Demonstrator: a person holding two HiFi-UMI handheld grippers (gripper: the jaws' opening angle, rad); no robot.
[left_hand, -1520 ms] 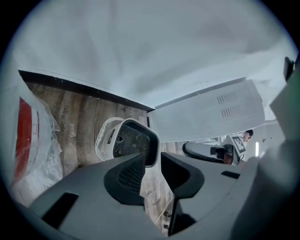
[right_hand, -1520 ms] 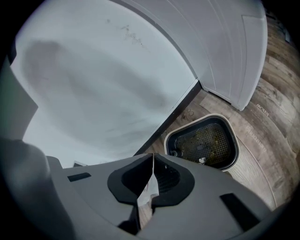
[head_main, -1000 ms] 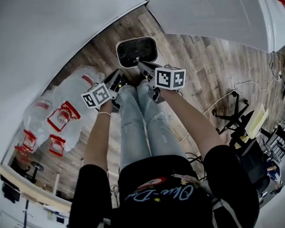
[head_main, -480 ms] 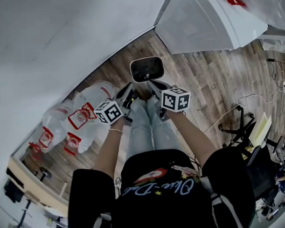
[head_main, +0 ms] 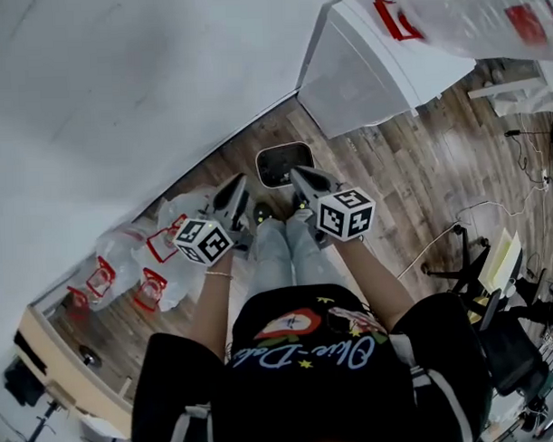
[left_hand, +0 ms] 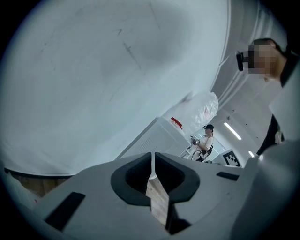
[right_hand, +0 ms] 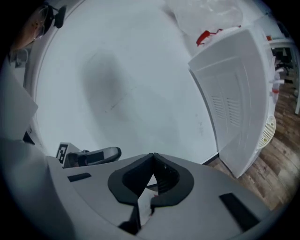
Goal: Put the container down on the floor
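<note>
Seen from above, a person [head_main: 304,369] in a black top and pale jeans stands on a wooden floor [head_main: 411,170] close to a white wall [head_main: 118,94], holding a gripper in each hand at about waist height. The container [head_main: 284,164], a rounded rectangular tub with a pale rim, sits on the floor at the foot of the wall, just ahead of the person's feet. Its inside looks dark, and what it holds cannot be made out. It shows between the two gripper tips but lies well below them, and neither touches it. The left gripper [head_main: 238,182] has its jaws closed together with nothing between them; in the left gripper view [left_hand: 153,161] the dark pads meet, with only a strip of floor showing in the gap beneath. The right gripper [head_main: 296,173] is closed and empty too; in the right gripper view [right_hand: 152,166] its pads meet edge to edge. On the floor to the person's left lie clear plastic bags [head_main: 124,266] with red printing; their contents are unclear. To the right stands a white cabinet [head_main: 371,67] with a clear bag [right_hand: 211,18] bearing red marks on top of it. An office chair [head_main: 454,255] stands further right.
</note>
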